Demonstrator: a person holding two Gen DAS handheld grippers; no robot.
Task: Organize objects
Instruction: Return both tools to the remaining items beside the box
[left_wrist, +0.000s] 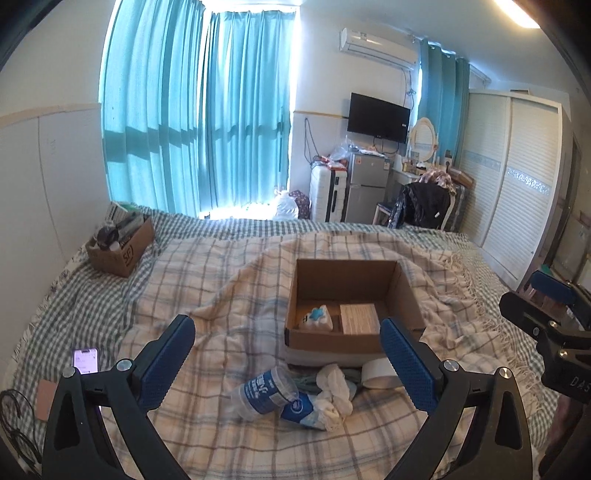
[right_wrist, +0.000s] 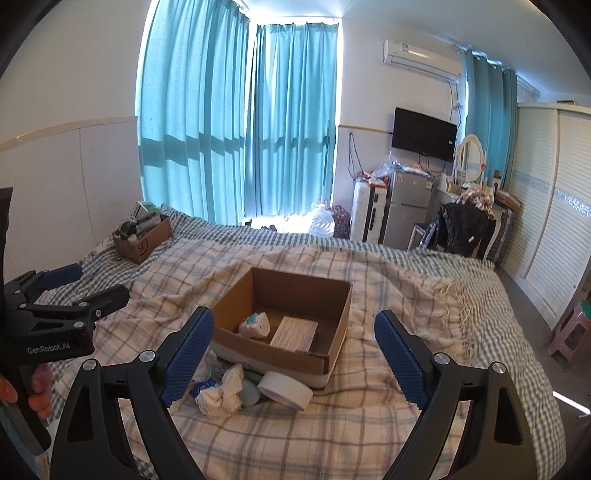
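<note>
An open cardboard box (left_wrist: 306, 288) (right_wrist: 236, 310) sits on the plaid bed. Inside lie a white-and-blue tissue pack (left_wrist: 316, 317) (right_wrist: 255, 324) and a flat paper-covered packet (left_wrist: 359, 318) (right_wrist: 294, 332). In front of the box lie a crushed plastic bottle (left_wrist: 264, 392), a blue-and-white wrapper (left_wrist: 301, 410), bunched white cloth (left_wrist: 334, 391) (right_wrist: 225, 387) and a white tape roll (left_wrist: 378, 374) (right_wrist: 285, 389). My left gripper (left_wrist: 288, 363) is open and empty above these items. My right gripper (right_wrist: 295, 360) is open and empty over the box's near edge; it also shows in the left wrist view (left_wrist: 546, 306).
A second cardboard box (left_wrist: 122, 245) (right_wrist: 144, 240) full of items stands at the bed's far left. A lit phone (left_wrist: 86, 360), a brown card (left_wrist: 47, 398) and black cables (left_wrist: 14, 424) lie at the left. A wardrobe (left_wrist: 517, 206) is at the right.
</note>
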